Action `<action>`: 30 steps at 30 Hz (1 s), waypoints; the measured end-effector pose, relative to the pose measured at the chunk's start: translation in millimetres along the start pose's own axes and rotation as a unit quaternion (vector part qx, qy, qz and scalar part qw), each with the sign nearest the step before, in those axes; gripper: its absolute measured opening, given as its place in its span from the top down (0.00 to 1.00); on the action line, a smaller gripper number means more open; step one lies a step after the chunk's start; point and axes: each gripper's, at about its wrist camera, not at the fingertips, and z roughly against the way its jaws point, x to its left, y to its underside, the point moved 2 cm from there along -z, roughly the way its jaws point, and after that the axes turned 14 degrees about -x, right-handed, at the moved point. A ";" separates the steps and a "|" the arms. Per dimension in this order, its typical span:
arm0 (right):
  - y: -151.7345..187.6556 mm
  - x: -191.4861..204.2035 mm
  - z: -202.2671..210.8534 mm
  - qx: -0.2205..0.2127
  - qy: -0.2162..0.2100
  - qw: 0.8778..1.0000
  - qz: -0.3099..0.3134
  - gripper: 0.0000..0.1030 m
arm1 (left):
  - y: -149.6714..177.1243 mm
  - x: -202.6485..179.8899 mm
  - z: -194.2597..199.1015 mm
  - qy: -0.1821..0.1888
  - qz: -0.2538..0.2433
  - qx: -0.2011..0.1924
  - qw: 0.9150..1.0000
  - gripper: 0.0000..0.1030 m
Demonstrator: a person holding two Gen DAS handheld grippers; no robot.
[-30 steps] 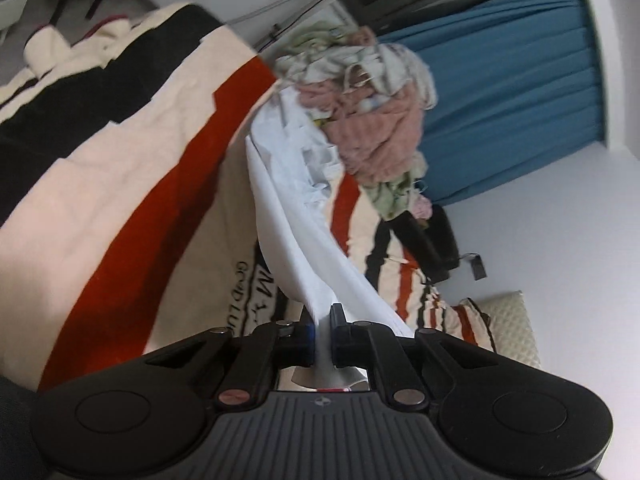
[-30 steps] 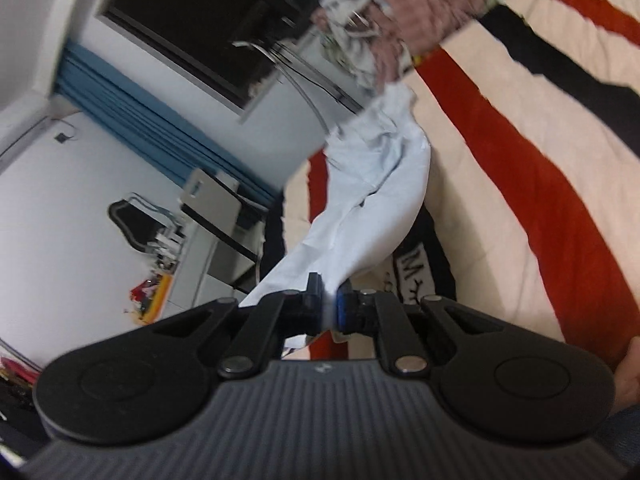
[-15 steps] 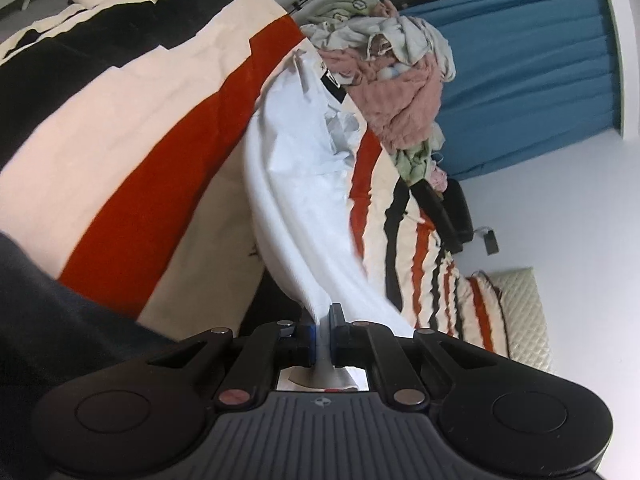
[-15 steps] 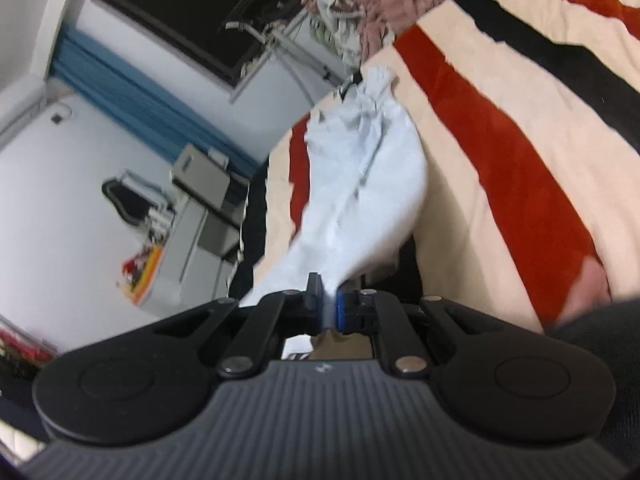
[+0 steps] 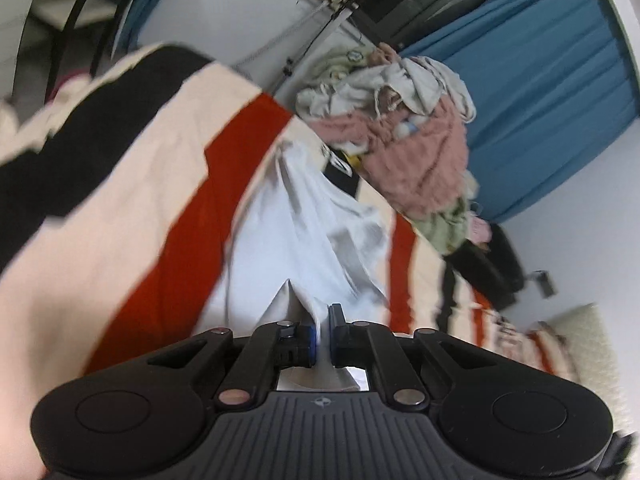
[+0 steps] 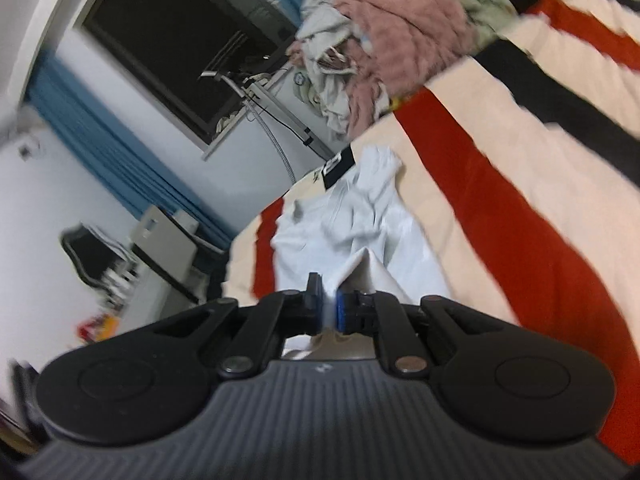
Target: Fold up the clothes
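Note:
A pale blue-white garment (image 5: 304,232) lies stretched on the striped red, cream and black bedspread (image 5: 132,208). My left gripper (image 5: 323,330) is shut on its near edge, which peaks up between the jaws. In the right wrist view the same garment (image 6: 360,224) runs away from me, and my right gripper (image 6: 328,312) is shut on another part of its near edge. A black label shows at the garment's far end (image 6: 338,166).
A heap of unfolded clothes (image 5: 404,136), pink, grey and green, sits at the far end of the bed; it also shows in the right wrist view (image 6: 384,48). Blue curtains (image 5: 532,92) and a dark window (image 6: 176,52) stand behind. A desk with clutter (image 6: 160,256) is left of the bed.
Both grippers, still clamped on the garment, have dropped lower and drawn it out. The garment now lies flatter and wider on the bedspread rather than hanging in a taut strip.

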 end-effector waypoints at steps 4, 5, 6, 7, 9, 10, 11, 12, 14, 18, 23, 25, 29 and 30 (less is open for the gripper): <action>10.0 -7.9 -51.2 -0.017 -0.009 0.998 0.059 0.90 | 3.8 6.3 -52.5 -0.005 -0.046 -0.036 0.998 0.94; 13.6 -11.0 -61.0 -0.020 -0.010 0.997 0.072 0.90 | 6.0 8.9 -64.2 -0.004 -0.055 -0.043 0.998 0.94; 17.7 -14.8 -71.4 -0.021 -0.008 0.996 0.085 0.90 | 8.2 11.6 -75.9 -0.003 -0.065 -0.049 0.997 0.94; 21.9 -18.6 -81.7 -0.020 -0.004 0.995 0.098 0.90 | 11.4 13.8 -86.5 -0.002 -0.077 -0.055 0.996 0.94; 32.3 -22.1 -101.6 -0.010 0.009 0.989 0.144 0.90 | 23.2 14.7 -105.1 -0.002 -0.125 -0.060 0.990 0.93; 37.8 -23.2 -111.3 -0.004 0.016 0.985 0.171 0.90 | 29.6 14.7 -114.3 -0.003 -0.152 -0.062 0.986 0.93; 43.7 -23.9 -120.5 0.003 0.023 0.980 0.198 0.90 | 36.0 14.7 -123.4 -0.004 -0.178 -0.064 0.982 0.93; 50.4 -24.8 -129.1 0.012 0.032 0.974 0.222 0.90 | 42.0 15.9 -131.3 -0.006 -0.196 -0.062 0.979 0.93; 61.4 -30.2 -142.9 0.034 0.050 0.970 0.234 0.90 | 52.5 20.6 -145.2 -0.015 -0.214 -0.045 0.976 0.93; 67.3 -31.7 -147.9 0.047 0.063 0.967 0.242 0.89 | 59.4 22.5 -158.5 -0.021 -0.224 -0.032 0.974 0.93; 63.8 -22.7 -134.5 0.047 0.048 0.965 0.255 0.84 | 54.8 20.8 -130.2 -0.022 -0.238 -0.034 0.970 0.76; 61.9 -13.1 -117.5 0.042 0.031 0.965 0.257 0.62 | 50.2 14.3 -109.4 -0.016 -0.242 -0.040 0.969 0.57; 54.7 14.4 -69.2 0.001 0.000 0.961 0.275 0.31 | 47.3 -6.3 -55.7 0.002 -0.271 -0.065 0.960 0.34; 52.6 21.7 -55.9 -0.009 -0.005 0.960 0.279 0.28 | 47.3 -12.4 -41.4 0.005 -0.280 -0.071 0.957 0.29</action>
